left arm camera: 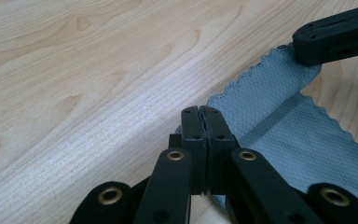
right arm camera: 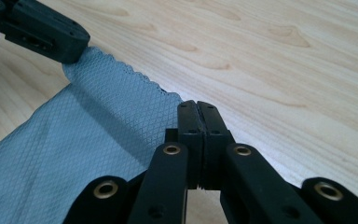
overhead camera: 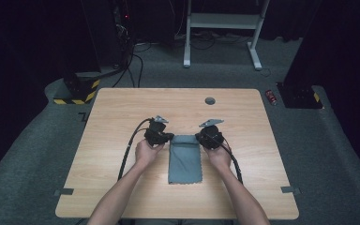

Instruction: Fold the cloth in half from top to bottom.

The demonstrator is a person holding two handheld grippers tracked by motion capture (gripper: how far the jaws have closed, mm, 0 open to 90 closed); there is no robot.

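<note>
High view first: my forearms come in from the near edge, and the grey cloth (overhead camera: pixel 185 159) lies flat mid-tabletop (overhead camera: pixel 122 108); my left tongs (overhead camera: pixel 166 137) pinch its far left corner, jaws pressed together on the fabric, and my right tongs (overhead camera: pixel 204 138) pinch the far right corner likewise; I judge a fold is starting, so next I lift both corners evenly towards me; beyond the pale wood lie grey carpet, cables, a white frame.
</note>
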